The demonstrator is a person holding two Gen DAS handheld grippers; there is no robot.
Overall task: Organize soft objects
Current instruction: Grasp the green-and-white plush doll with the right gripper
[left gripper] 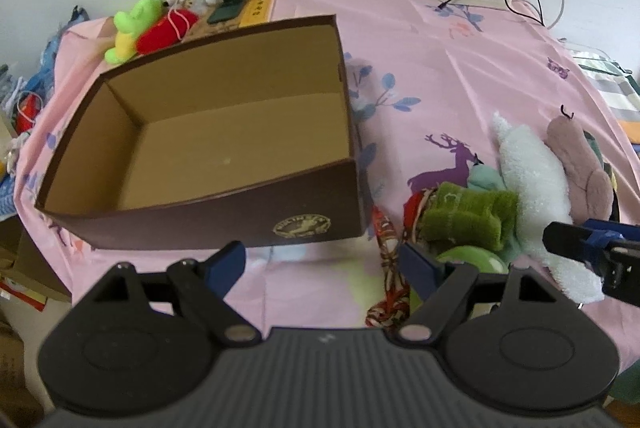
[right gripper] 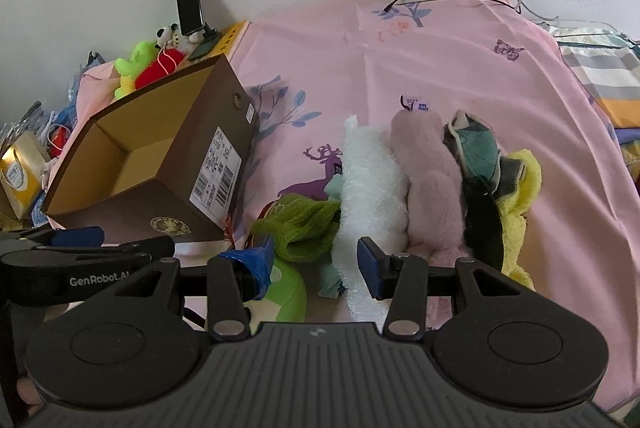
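- Left wrist view is showing the left gripper point(left gripper: 322, 264) hovering low at centre with its jaws spread wide, holding nothing, just in front of the brown shoebox point(left gripper: 208, 151), which is sitting open at centre left.
- Right wrist view is showing the right gripper point(right gripper: 316, 264) with its jaws standing wide apart over the near end of the soft pile, gripping nothing.
- A white fluffy cloth point(right gripper: 370, 187) is lying between a green towel point(right gripper: 304, 226) and a pink plush piece point(right gripper: 430, 179) at lower centre, all touching.
- A yellow towel point(right gripper: 518, 211) is lying at the pile's right edge on the pink bedsheet point(right gripper: 460, 59).
- A green plush toy point(left gripper: 132, 27) and a red plush toy point(left gripper: 166, 29) are resting beyond the box, upper left.
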